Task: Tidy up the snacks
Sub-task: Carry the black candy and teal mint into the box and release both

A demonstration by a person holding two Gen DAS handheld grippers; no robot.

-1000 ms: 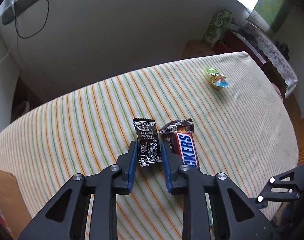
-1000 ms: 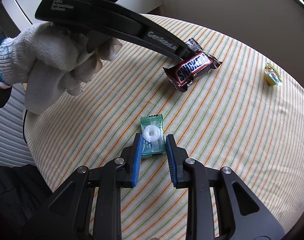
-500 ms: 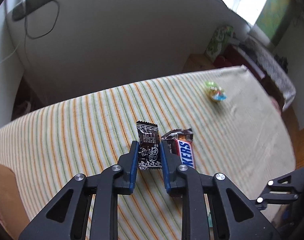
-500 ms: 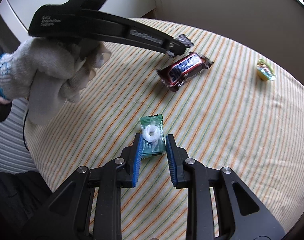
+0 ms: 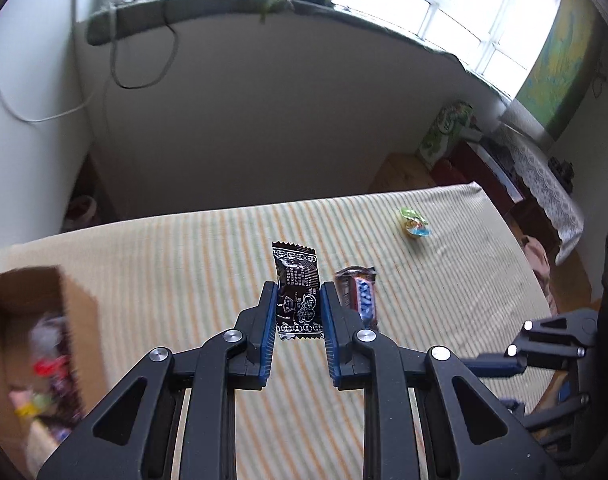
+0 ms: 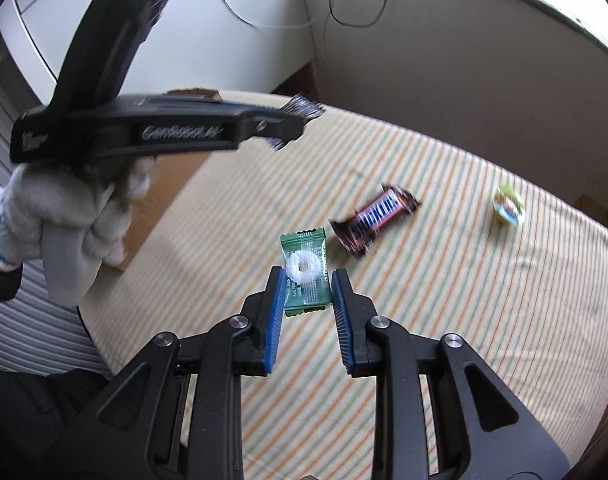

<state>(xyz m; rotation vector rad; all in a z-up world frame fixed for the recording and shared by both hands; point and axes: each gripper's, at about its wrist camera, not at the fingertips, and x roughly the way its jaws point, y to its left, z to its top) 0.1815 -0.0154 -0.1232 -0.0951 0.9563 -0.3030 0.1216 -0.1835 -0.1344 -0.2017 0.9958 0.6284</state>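
The striped tablecloth (image 5: pixel 184 280) is matt woven cloth. The black candy wrapper (image 5: pixel 298 292) looks glossy, and the box (image 5: pixel 76 312) is plain brown cardboard.

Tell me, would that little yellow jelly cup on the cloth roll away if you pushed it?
Probably a bit. The jelly cup looks rounded and lies tilted on the striped cloth, so a nudge might rock or roll it. It seems small and light. Its shiny wrapper may be slippery between gripper pads.
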